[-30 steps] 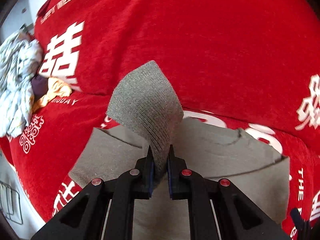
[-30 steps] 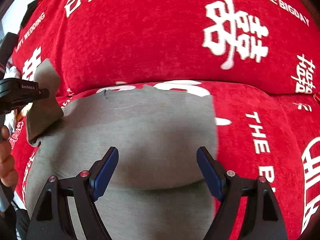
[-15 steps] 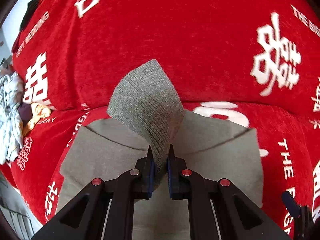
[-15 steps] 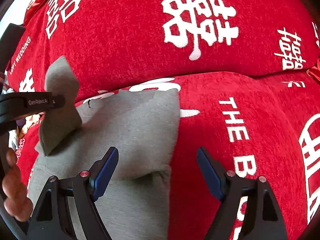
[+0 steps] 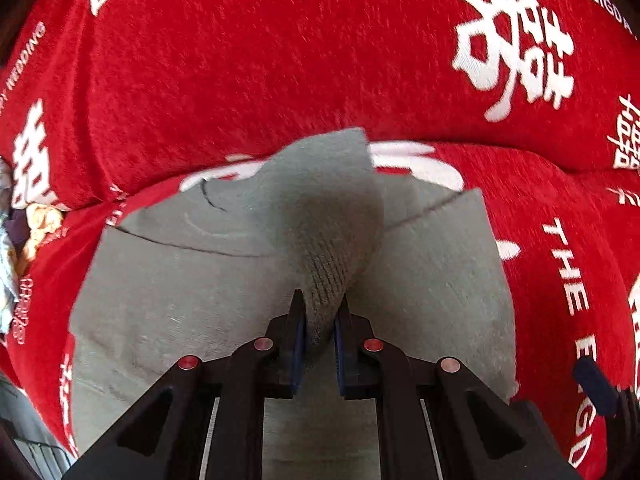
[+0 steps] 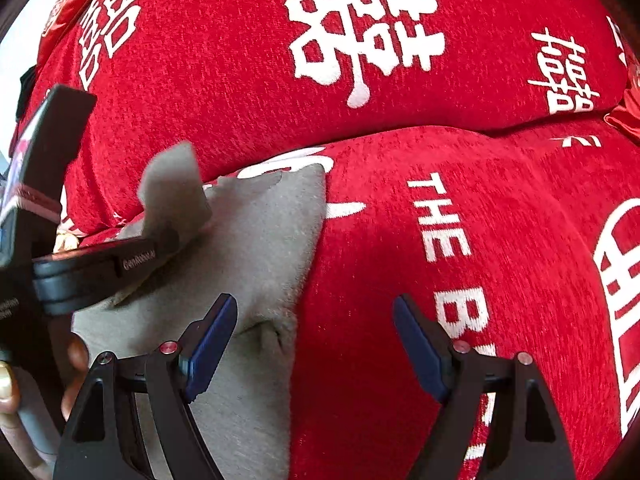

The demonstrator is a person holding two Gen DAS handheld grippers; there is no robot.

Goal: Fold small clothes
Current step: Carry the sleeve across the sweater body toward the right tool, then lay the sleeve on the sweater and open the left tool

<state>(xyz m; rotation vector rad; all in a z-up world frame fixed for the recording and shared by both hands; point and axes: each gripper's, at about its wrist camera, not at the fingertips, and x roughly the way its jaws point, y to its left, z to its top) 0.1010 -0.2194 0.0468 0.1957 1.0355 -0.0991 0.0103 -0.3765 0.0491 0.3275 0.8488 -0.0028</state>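
Through the left wrist camera I see my left gripper point(image 5: 319, 320) with its jaws pressed onto a ribbed flap of the grey knitted garment point(image 5: 192, 280). The pinched flap rises away from the fingers toward 12 o'clock, its tip curling against the backrest. The rest of the garment lies flat on the red plush sofa cover with white lettering point(image 5: 240, 72), its long axis running roughly from 6 to 12 o'clock. At 9 o'clock a heap of pale crumpled clothes point(image 5: 36, 224) sits at the cushion's edge, which the other camera barely shows.

Through the right wrist camera, my right gripper point(image 6: 316, 344) hangs with jaws spread wide, empty, straddling the garment's right edge point(image 6: 260, 240) at 6 o'clock. The left gripper point(image 6: 120, 256) enters from 9 o'clock, side-on, holding the lifted flap. A bare hand point(image 6: 24, 392) grips its handle at 8 o'clock.
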